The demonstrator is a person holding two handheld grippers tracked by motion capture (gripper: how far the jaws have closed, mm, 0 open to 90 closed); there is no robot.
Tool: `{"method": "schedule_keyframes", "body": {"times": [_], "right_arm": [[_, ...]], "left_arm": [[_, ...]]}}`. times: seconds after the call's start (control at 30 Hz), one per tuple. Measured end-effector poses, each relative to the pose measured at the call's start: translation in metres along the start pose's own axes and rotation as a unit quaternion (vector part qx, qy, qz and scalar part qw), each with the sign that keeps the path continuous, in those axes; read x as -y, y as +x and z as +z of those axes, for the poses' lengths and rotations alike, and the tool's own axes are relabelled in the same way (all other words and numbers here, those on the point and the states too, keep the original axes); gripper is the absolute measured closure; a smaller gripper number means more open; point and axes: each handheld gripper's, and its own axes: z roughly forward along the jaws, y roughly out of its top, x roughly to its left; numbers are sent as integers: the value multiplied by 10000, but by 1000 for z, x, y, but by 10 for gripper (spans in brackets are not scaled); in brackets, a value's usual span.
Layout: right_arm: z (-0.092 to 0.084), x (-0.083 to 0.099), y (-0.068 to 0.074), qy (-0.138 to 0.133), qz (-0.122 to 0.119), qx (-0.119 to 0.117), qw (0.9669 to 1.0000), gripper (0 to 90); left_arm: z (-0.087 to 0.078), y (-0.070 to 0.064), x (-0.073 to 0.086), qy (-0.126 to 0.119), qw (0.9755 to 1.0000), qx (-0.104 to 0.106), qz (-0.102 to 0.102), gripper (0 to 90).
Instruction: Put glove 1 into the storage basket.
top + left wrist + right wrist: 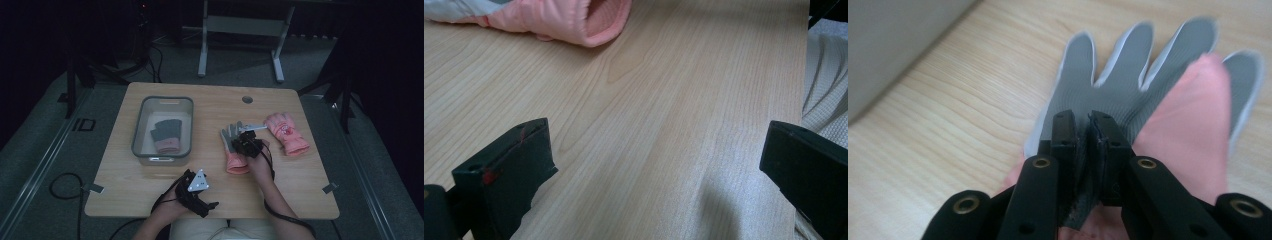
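Note:
A pink glove with a grey palm point(231, 136) lies palm up right of the table's middle, fingers pointing away from me. My right gripper point(245, 145) is over its palm. In the right gripper view the gripper point(1088, 122) is shut on a pinched fold of the grey palm point(1118, 65), and a pink flap lies folded over the right side. My left gripper point(207, 205) rests near the front edge, its jaws wide apart point(659, 165) over bare wood. The glove's pink cuff point(574, 20) lies beyond them.
A clear plastic bin point(162, 100) stands left of centre with a grey and pink glove point(166, 134) inside; its wall point(893, 40) is close to the held glove. A second pink glove point(286, 132) lies to the right. A round hole point(247, 99) sits near the far edge.

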Motion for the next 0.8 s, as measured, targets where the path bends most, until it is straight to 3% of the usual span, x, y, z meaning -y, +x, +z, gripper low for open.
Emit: {"method": "schedule_keyframes", "body": {"times": [0.1,0.17,0.2,0.23,0.33,0.37,0.4,0.43,0.47,0.67,0.8], "right_arm": [[-21,-4,-9,-297,-121,-86,9994,770],[-33,-7,-18,-416,-197,-14,9989,756],[-45,-9,-33,-501,-273,114,9983,740],[-45,-9,-33,-501,-273,114,9983,740],[-58,-11,-60,-496,-384,381,9973,717],[-66,-11,-80,-496,-373,572,9964,713],[-66,-11,-80,-496,-373,572,9964,713],[-74,-11,-103,-469,-307,735,9957,709],[-74,-11,-103,-469,-307,735,9957,709],[-80,-9,-152,-271,-262,1104,9932,650],[-74,-3,-178,-50,-182,1147,9932,601]], "left_arm": [[0,1,0,-4,10000,11,-15,3],[0,0,0,-8,10000,13,-2,3],[0,0,0,-5,10000,19,-5,3],[0,0,0,-8,10000,17,-1,3],[0,0,0,-4,10000,8,3,3],[0,0,0,-11,10000,8,-6,3],[0,0,0,-4,10000,4,0,3],[0,0,0,-3,10000,4,2,3],[0,0,0,-2,10000,7,3,3],[0,1,0,5,10000,5,3,3],[0,1,0,-3,10000,12,-8,3]]}}
